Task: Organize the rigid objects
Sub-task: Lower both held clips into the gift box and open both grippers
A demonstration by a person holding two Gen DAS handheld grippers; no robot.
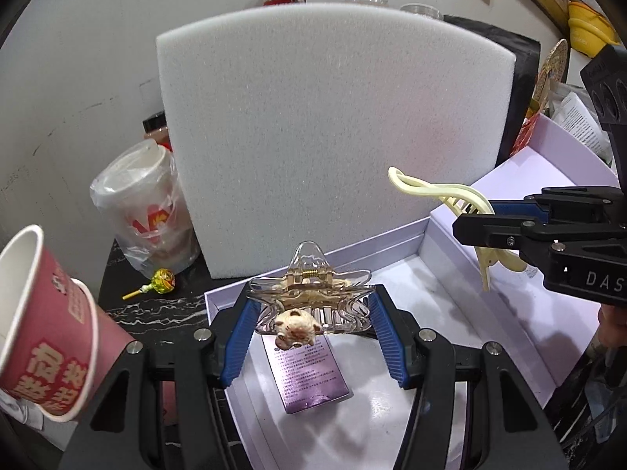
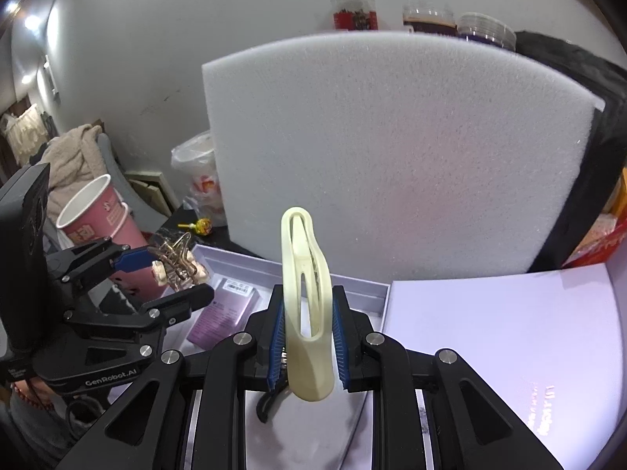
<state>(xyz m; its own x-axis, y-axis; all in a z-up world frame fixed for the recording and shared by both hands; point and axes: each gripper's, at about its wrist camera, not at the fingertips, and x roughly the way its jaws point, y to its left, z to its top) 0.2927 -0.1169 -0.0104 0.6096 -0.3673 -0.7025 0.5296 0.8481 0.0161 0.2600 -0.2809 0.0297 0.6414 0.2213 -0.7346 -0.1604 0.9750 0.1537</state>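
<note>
Your left gripper (image 1: 313, 325) has its jaws clamped on a clear star-shaped hair claw (image 1: 311, 297) with a small cream figure on it, held above the open lavender box (image 1: 450, 235) and the purple packet (image 1: 309, 372) lying inside. Your right gripper (image 2: 305, 337) has its jaws clamped on a cream hair clip (image 2: 307, 305), also over the box. A white foam slab (image 1: 333, 129) stands at the bench's (image 1: 156, 309) far edge.
</note>
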